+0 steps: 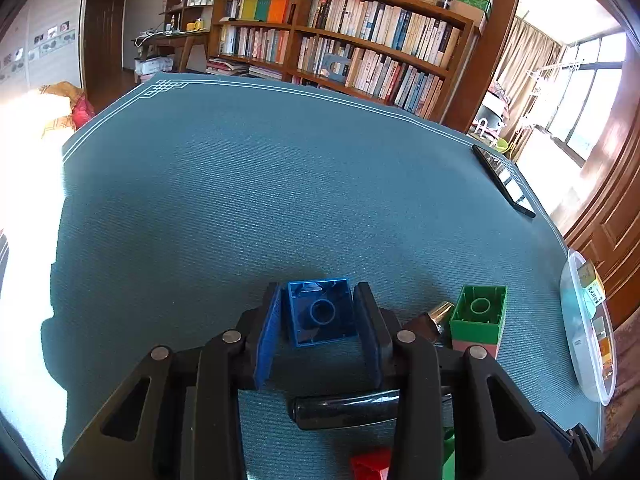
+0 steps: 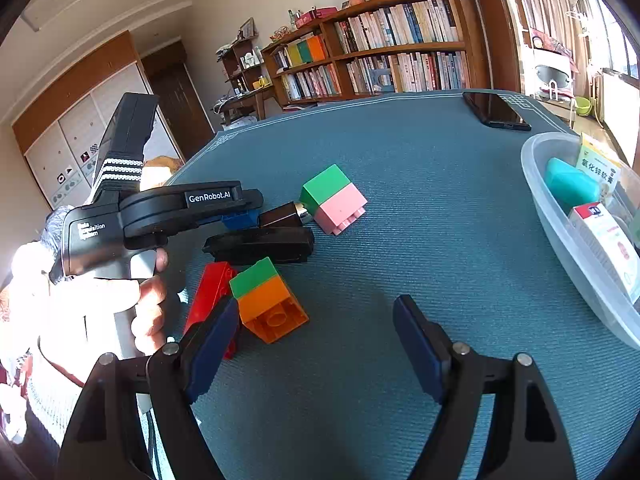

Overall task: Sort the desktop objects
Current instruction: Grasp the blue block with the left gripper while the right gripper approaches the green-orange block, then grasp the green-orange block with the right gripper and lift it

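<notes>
Right wrist: one red brick (image 2: 208,296), two two-colour stacks, one phone (image 2: 494,111).

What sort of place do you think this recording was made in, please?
Most likely a room in a home, perhaps a study or living room. A wooden bookshelf packed with books fills the back wall, a curtained window lets in daylight, and toy blocks lie on a table mat.
</notes>
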